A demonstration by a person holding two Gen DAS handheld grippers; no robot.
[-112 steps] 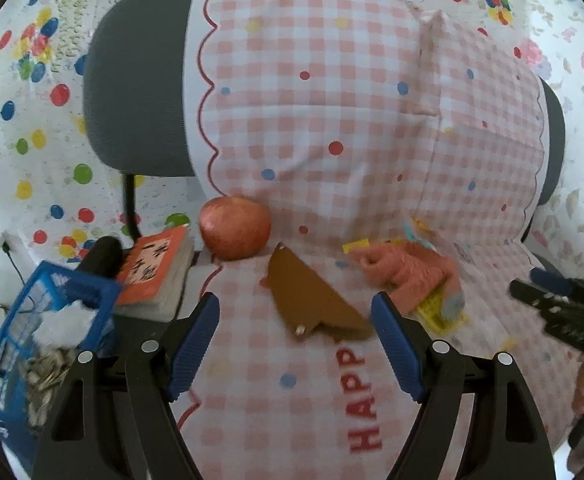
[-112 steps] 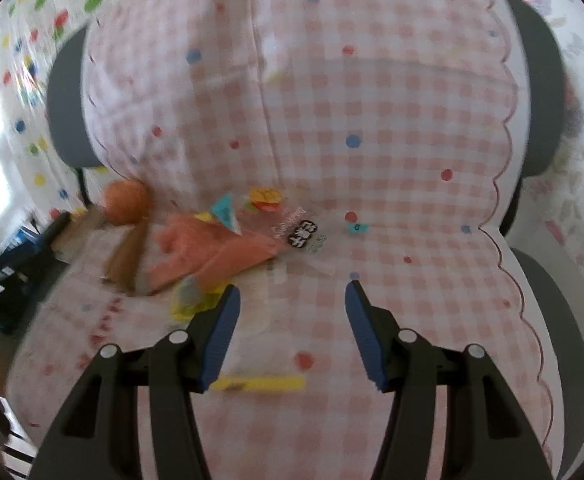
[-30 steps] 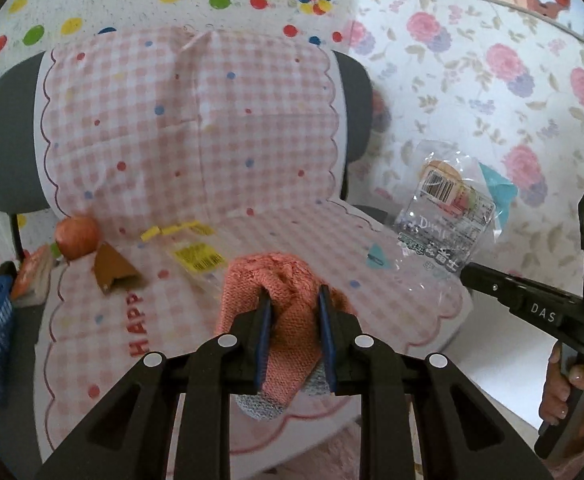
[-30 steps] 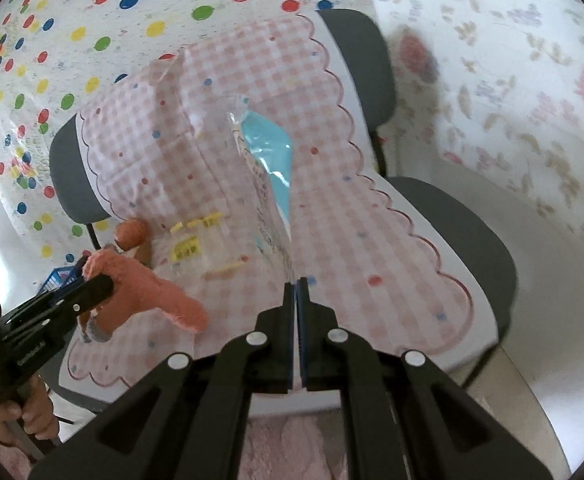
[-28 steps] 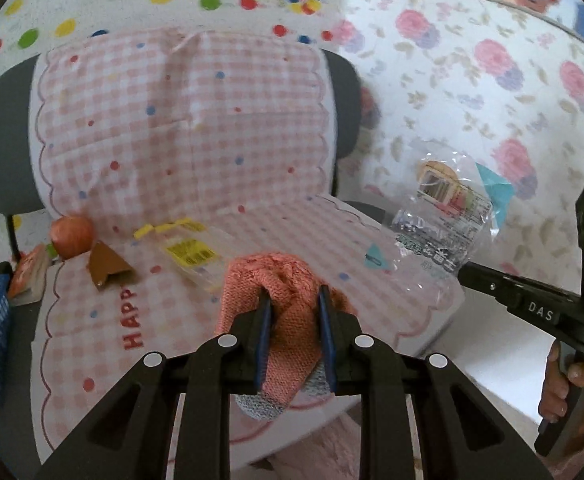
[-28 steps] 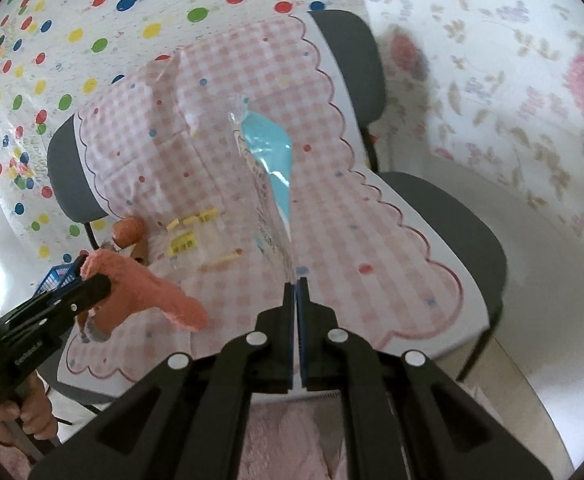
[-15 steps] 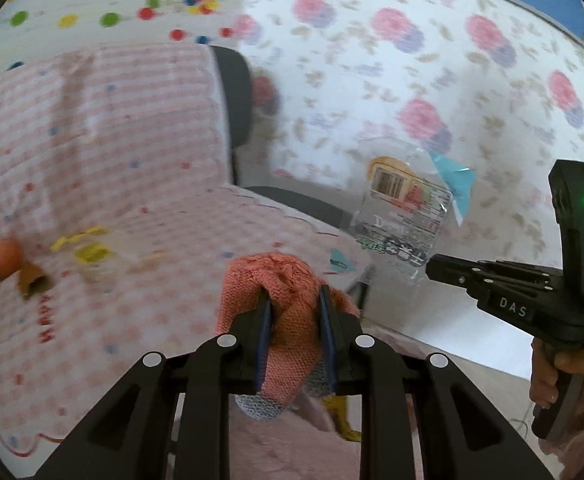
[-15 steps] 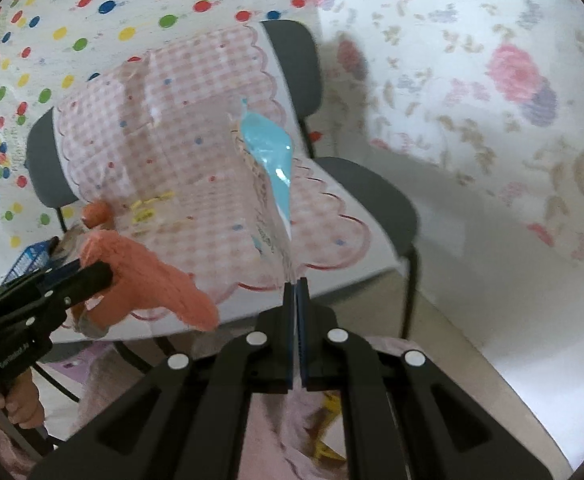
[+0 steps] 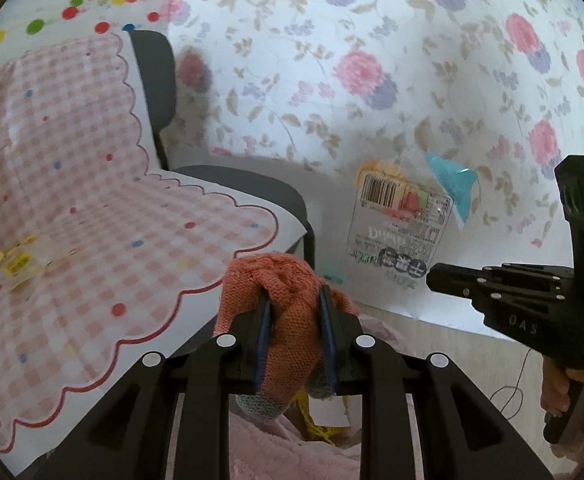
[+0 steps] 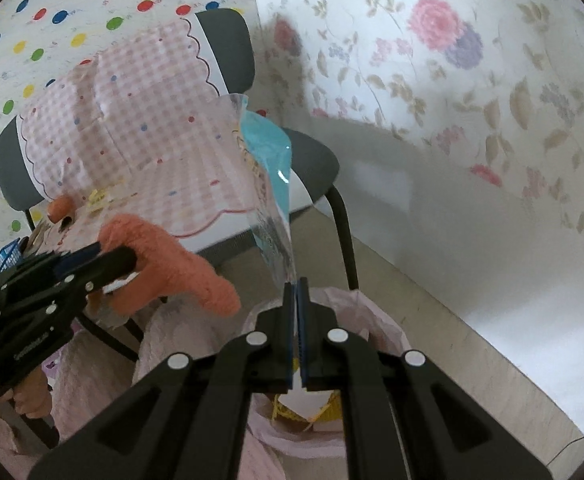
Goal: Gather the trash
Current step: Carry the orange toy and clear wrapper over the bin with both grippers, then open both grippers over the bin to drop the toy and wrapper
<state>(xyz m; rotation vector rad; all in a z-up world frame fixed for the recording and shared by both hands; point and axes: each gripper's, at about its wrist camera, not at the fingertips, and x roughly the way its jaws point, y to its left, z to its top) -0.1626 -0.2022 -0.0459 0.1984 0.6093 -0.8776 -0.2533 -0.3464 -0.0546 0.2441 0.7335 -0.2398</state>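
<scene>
I've got my right gripper (image 10: 296, 292) pinched flat on the bottom edge of the clear wrapper (image 10: 269, 184), which stands up and away from me, long axis running up from the tips. The pink-lined bin (image 10: 388, 328) sits directly below that hand, so it's the nearer one to drop. My left gripper (image 9: 295, 312) is clamped on the orange knit sock (image 9: 287, 292), hanging just beside, short of the bin's rim.
</scene>
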